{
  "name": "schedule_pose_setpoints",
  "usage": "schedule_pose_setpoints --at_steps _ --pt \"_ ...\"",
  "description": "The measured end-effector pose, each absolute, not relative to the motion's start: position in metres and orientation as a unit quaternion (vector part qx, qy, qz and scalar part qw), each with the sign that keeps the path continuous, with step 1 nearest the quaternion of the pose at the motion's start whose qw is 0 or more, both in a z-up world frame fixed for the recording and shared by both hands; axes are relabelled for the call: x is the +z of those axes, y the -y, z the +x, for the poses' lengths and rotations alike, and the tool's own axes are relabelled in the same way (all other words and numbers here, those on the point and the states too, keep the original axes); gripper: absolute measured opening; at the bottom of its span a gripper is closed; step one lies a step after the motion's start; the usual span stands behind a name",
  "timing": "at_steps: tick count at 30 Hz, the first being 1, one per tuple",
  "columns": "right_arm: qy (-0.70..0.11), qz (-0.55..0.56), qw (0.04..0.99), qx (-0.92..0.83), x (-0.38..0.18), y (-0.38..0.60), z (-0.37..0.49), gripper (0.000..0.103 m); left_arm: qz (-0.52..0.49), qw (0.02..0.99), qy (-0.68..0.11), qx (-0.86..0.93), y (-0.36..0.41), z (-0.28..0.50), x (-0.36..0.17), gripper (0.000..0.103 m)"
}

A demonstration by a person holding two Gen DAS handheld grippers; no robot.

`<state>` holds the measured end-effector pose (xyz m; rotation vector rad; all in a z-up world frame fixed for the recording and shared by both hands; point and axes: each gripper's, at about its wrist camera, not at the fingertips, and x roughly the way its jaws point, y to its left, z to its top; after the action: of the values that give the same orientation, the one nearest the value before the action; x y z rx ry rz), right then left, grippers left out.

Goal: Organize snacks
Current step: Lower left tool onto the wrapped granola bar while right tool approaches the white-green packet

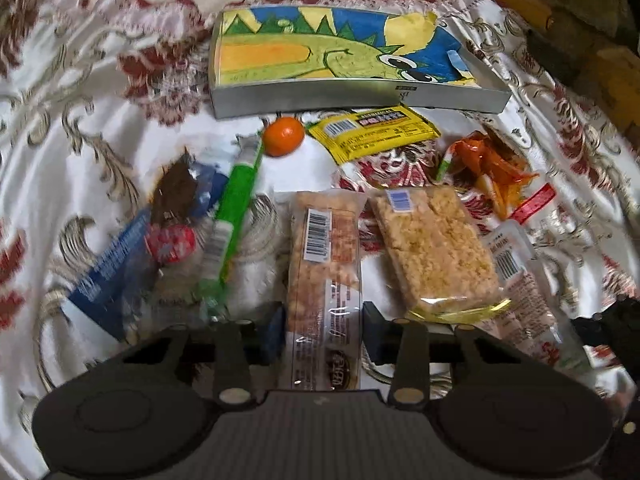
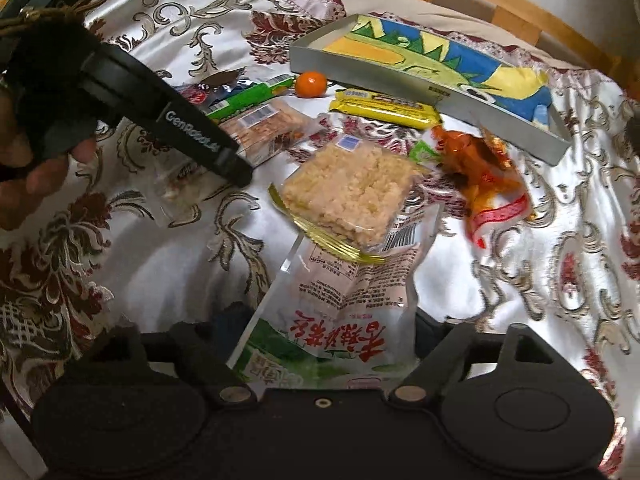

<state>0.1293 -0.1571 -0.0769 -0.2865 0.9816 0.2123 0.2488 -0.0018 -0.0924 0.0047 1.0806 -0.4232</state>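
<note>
Several snacks lie on a patterned cloth in front of a shallow grey box (image 1: 360, 98) lined with a dinosaur drawing. My left gripper (image 1: 323, 334) has its jaws on both sides of a clear-wrapped nut bar (image 1: 324, 264), shut on it. My right gripper (image 2: 328, 332) is shut on a white and green snack pouch (image 2: 340, 320). A rice crispy bar (image 1: 434, 248) lies between them; it also shows in the right wrist view (image 2: 352, 192). A mandarin (image 1: 283, 136), a yellow bar (image 1: 372, 134) and an orange candy bag (image 1: 484, 164) lie near the box.
A green stick pack (image 1: 236, 208), a blue wrapper (image 1: 108, 272) and a red-white sweet (image 1: 172, 242) lie at the left. The left gripper's body (image 2: 168, 120) crosses the right wrist view. A wooden bed frame (image 2: 500, 4) runs behind the box (image 2: 440, 92).
</note>
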Motion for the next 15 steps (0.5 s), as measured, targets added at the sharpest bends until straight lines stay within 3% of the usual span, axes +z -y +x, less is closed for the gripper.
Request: schedule_pose_setpoints --at_steps 5,9,15 --pt "-0.466 -0.131 0.871 0.086 -0.072 0.165 0.127 0.074 -0.008 0.823 -0.522 -0.222 0.011 0.241 -0.091 0.043" --pt "-0.471 -0.103 0.873 0.073 -0.079 0.172 0.137 0.087 0.02 0.826 -0.516 -0.225 0.018 0.239 -0.096 0.043" --pt "-0.473 0.06 0.875 0.079 -0.074 0.201 0.154 0.088 -0.013 0.825 -0.519 -0.223 0.01 0.245 -0.099 0.044"
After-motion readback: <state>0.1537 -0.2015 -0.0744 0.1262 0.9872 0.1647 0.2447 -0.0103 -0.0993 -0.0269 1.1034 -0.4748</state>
